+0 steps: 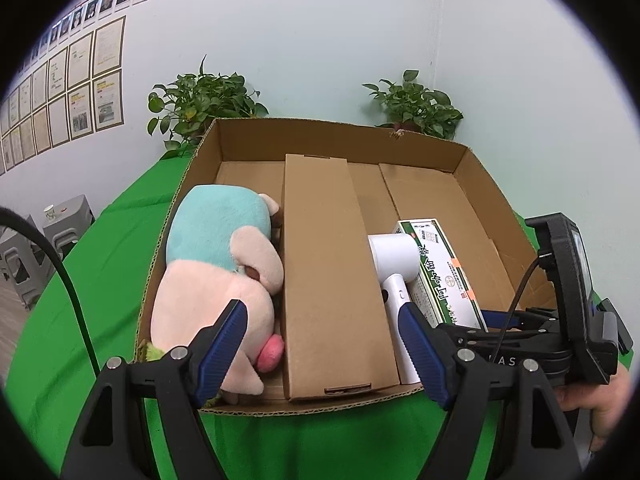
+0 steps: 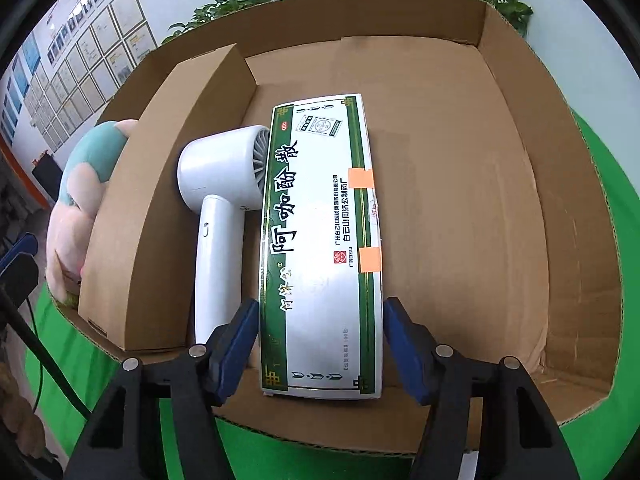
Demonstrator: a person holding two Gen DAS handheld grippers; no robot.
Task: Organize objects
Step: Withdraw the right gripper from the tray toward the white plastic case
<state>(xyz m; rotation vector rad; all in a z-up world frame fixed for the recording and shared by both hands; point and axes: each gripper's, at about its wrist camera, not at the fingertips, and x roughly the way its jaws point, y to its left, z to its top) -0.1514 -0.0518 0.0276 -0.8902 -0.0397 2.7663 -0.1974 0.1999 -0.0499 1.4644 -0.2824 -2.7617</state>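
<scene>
A shallow open cardboard box [image 1: 320, 128] holds four things side by side. From the left they are a pink and teal plush toy [image 1: 216, 264], a long brown carton [image 1: 328, 272], a white hair dryer [image 1: 394, 264] and a white and green medicine box [image 1: 440, 272]. My left gripper [image 1: 322, 308] hovers open over the near end of the brown carton, with its pads touching nothing. In the right wrist view my right gripper [image 2: 320, 312] is shut on the near end of the medicine box [image 2: 320, 220]. That box lies flat beside the hair dryer [image 2: 220, 208].
The box sits on a green tablecloth [image 1: 100, 280]. Two potted plants [image 1: 200, 100] [image 1: 416, 104] stand behind it against the wall. The right part of the box floor [image 2: 460, 200] is bare. A hand [image 1: 600, 408] shows at the right, grey stools [image 1: 24, 256] at the far left.
</scene>
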